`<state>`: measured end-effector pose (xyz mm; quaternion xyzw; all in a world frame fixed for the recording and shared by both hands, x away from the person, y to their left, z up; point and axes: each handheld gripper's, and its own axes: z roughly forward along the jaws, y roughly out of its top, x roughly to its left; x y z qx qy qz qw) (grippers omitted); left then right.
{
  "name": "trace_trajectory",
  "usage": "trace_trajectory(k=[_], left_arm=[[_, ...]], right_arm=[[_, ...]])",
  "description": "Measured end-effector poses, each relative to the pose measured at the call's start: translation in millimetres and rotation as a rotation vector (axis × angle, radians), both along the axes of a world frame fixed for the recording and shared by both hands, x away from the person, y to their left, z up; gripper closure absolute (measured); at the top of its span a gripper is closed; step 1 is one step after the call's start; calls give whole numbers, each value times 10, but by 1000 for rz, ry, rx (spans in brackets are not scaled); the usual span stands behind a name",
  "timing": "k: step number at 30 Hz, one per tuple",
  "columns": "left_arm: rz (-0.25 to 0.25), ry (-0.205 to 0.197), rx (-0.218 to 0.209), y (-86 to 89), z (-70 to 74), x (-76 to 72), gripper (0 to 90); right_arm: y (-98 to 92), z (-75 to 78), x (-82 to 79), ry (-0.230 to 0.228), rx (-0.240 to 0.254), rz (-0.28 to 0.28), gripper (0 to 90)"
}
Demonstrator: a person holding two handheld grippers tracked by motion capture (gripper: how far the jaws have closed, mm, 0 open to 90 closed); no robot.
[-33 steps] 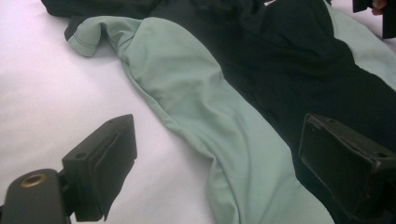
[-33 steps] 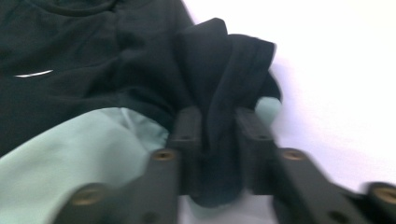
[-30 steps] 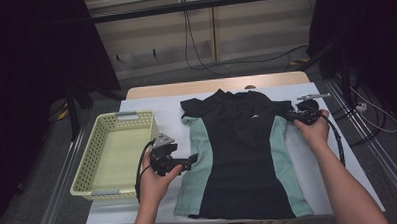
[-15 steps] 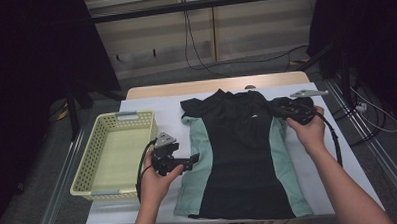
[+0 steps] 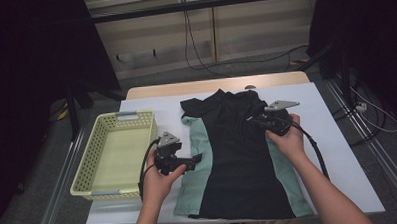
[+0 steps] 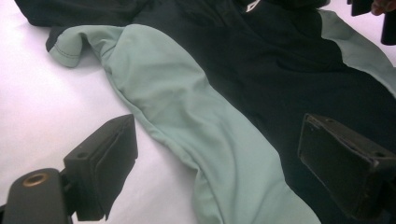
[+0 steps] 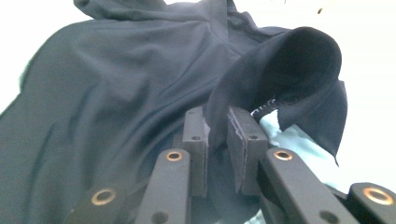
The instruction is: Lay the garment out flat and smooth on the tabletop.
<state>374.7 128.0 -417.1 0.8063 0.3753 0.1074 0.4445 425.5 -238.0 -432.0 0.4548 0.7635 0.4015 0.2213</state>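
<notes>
A black shirt (image 5: 238, 160) with mint-green side panels lies flat, collar away from me, on the white table (image 5: 338, 157). My right gripper (image 5: 254, 121) hovers over the shirt's right chest. In the right gripper view it (image 7: 217, 130) is shut on the black sleeve (image 7: 299, 70), which curls up above the pads; its jaws have just been opening slightly, with the fabric still between them. My left gripper (image 5: 197, 159) rests at the shirt's left edge. In the left gripper view it (image 6: 215, 158) stands open astride the green panel (image 6: 196, 121), without touching it.
A pale yellow mesh basket (image 5: 95, 145) stands at the table's left side, close to my left hand. Bare white tabletop lies to the right of the shirt. Each gripper trails a black cable (image 5: 315, 148).
My right gripper has carried the sleeve leftward from the shirt's right shoulder in over the chest. The left gripper has stayed where it was.
</notes>
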Motion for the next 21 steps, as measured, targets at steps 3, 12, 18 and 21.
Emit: trace_trajectory(k=[3, 12, 18, 21], left_arm=[[3, -5, -3, 10, 10, -1, 121], [8, -14, -3, 28, 37, -22, 121], [15, -10, -1, 47, 29, -12, 121], [18, -12, -2, 54, 39, -11, 121]], right_arm=[[-48, 63, -21, -3, 2, 12, 767], [-479, 193, -10, -7, -122, -143, 889], [-822, 208, -9, -1, -138, -279, 842], [-889, 220, 8, -23, -106, -298, 782]])
